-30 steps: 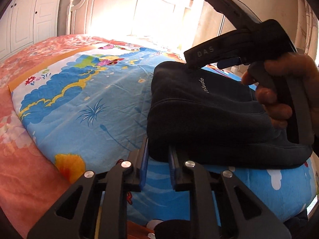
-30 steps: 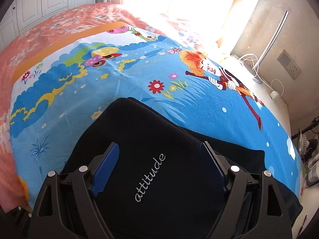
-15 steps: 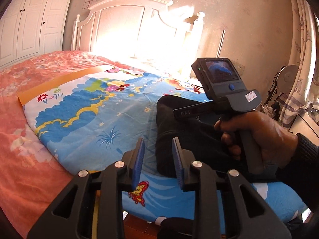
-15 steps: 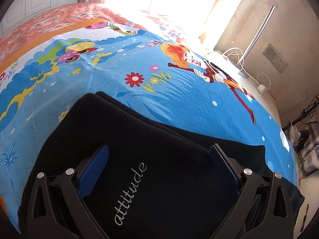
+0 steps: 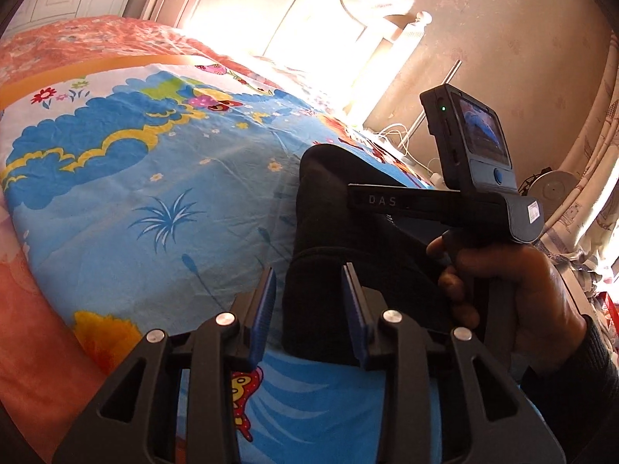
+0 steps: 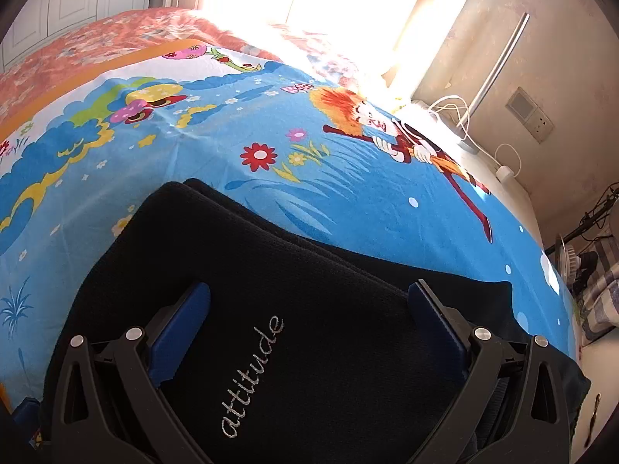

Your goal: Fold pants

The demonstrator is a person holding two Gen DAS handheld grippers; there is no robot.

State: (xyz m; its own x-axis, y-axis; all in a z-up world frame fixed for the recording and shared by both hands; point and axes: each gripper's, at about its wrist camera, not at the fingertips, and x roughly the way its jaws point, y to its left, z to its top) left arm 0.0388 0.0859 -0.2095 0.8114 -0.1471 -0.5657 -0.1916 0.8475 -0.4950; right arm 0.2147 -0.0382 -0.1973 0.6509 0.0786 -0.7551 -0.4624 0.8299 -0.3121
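Pants (image 6: 294, 294): dark, folded into a thick block, lying on the sheet near the bed's near edge; lower centre of the right wrist view, centre right of the left wrist view (image 5: 329, 239). The word "attitude" is stitched in light thread on the top layer. Several folded layers show stepped at the far edge.

Right gripper (image 6: 309, 301): jaws spread wide over the top of the pants, one blue pad on each side of the lettering. Nothing is clamped; whether the pads rest on the cloth cannot be told. In the left wrist view its body sits at centre right, above the pants.

Left gripper (image 5: 309, 305): jaws partly apart, having just been opening. The near corner of the pants shows in the gap between the blue pads; the pads do not press on it.

Right hand (image 5: 503, 290): wrapped round the right gripper's handle, right of frame, dark sleeve at the wrist.

Sheet (image 6: 348, 178): blue cartoon print, flat under the pants.

Bedspread (image 5: 35, 309): orange floral, left and upper left.

Headboard (image 5: 247, 4): white, top centre, washed in glare.
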